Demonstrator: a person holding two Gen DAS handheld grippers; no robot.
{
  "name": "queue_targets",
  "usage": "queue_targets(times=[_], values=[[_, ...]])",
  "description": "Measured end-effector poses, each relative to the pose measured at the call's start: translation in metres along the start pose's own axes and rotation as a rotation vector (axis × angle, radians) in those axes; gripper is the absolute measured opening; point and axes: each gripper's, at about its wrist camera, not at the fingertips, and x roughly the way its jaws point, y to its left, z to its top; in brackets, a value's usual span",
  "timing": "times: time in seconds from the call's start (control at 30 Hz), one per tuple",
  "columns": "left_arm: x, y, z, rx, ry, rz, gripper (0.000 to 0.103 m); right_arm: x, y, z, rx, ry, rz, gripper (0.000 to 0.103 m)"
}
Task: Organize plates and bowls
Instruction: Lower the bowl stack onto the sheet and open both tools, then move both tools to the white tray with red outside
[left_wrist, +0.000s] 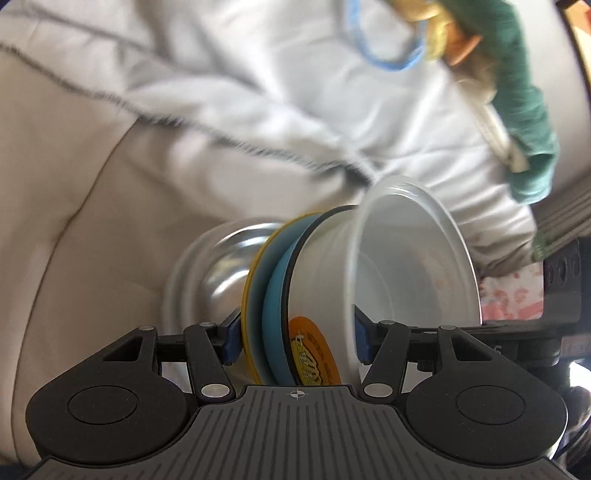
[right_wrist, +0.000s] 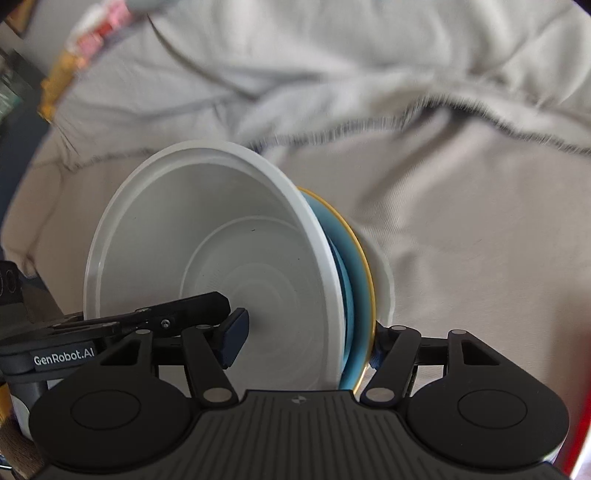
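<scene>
White plastic, blue and yellow-rimmed dishware and polished steel form one nested stack, tipped on its side and carried in the air between the two grippers above a pale quilted sofa cushion (left_wrist: 92, 192) and a light grey blanket (left_wrist: 258, 74). In the left wrist view the left gripper (left_wrist: 295, 338) has its blue pads closed on the stack's two faces; from left to right lie a stainless-steel bowl (left_wrist: 221, 266), a yellow-rimmed blue plate (left_wrist: 258, 295), a white bowl with an orange label (left_wrist: 321, 295) and a translucent white plastic bowl (left_wrist: 417, 258). In the right wrist view the right gripper (right_wrist: 303, 338) stands about half open around the same stack: one pad sits inside the plastic bowl (right_wrist: 207, 251) at its base, the other behind the plate's rim (right_wrist: 354, 258), so the jaws appear to press on the stack, though contact is partly hidden. The left gripper's arm crosses the lower left of this view.

Progress, as judged: gathering and nesting look complete, since no loose dish shows on the cushion. What remains is to bring the stack to its resting place, turn it upright and release it; no destination is visible in either view, and both frames are blurred
</scene>
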Motion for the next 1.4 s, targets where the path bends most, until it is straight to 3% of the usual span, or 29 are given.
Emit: queue_targets(times=[0.1,0.23,0.3,0.37,0.47,0.53,0.7,0.8,0.87,0.93,0.97,1.07,1.17,1.3,1.4], values=[[0.011,0.017,0.001,0.021,-0.003,-0.001,0.061,0.039,-0.003,0.004,0.021,0.094,-0.037,0.064],[0.010,0.031,0.006,0.020,-0.025,-0.047,0.059,0.047,0.008,0.012,-0.029,0.086,-0.081,0.067],[0.005,0.042,0.009,-0.011,-0.040,-0.077,0.058,0.048,0.008,0.019,-0.003,0.096,-0.091,0.062],[-0.004,0.048,0.010,-0.041,-0.078,-0.106,0.058,0.034,0.013,0.027,-0.015,0.061,-0.117,0.060],[-0.023,0.049,0.011,-0.051,-0.161,-0.136,0.058,0.006,0.027,0.029,-0.101,-0.079,-0.161,0.065],[-0.027,0.049,0.011,-0.057,-0.180,-0.151,0.055,0.002,0.035,0.025,-0.130,-0.080,-0.173,0.065],[-0.019,0.048,0.012,-0.061,-0.144,-0.151,0.048,0.020,0.038,0.012,-0.116,-0.010,-0.163,0.068],[-0.014,0.049,0.011,-0.075,-0.117,-0.148,0.053,0.018,0.041,0.008,-0.139,-0.031,-0.183,0.068],[-0.011,0.052,0.009,-0.104,-0.088,-0.191,0.062,0.010,0.042,0.008,-0.135,-0.023,-0.149,0.069],[-0.006,0.055,0.008,-0.120,-0.057,-0.215,0.062,0.002,0.042,0.009,-0.127,-0.019,-0.136,0.068],[-0.005,0.055,0.007,-0.120,-0.058,-0.218,0.057,0.001,0.042,0.009,-0.129,-0.020,-0.140,0.068],[-0.013,0.050,0.004,-0.088,-0.119,-0.157,0.038,0.002,0.043,0.004,-0.134,-0.033,-0.174,0.068],[-0.041,0.034,-0.005,-0.031,-0.246,-0.135,0.037,0.001,0.048,-0.008,-0.143,-0.088,-0.182,0.068],[-0.076,-0.004,-0.021,0.041,-0.433,-0.094,0.038,-0.029,0.055,-0.037,-0.230,-0.242,-0.209,0.068],[-0.073,-0.048,-0.029,0.109,-0.427,-0.109,0.038,-0.073,0.035,-0.057,-0.196,-0.379,-0.216,0.078]])
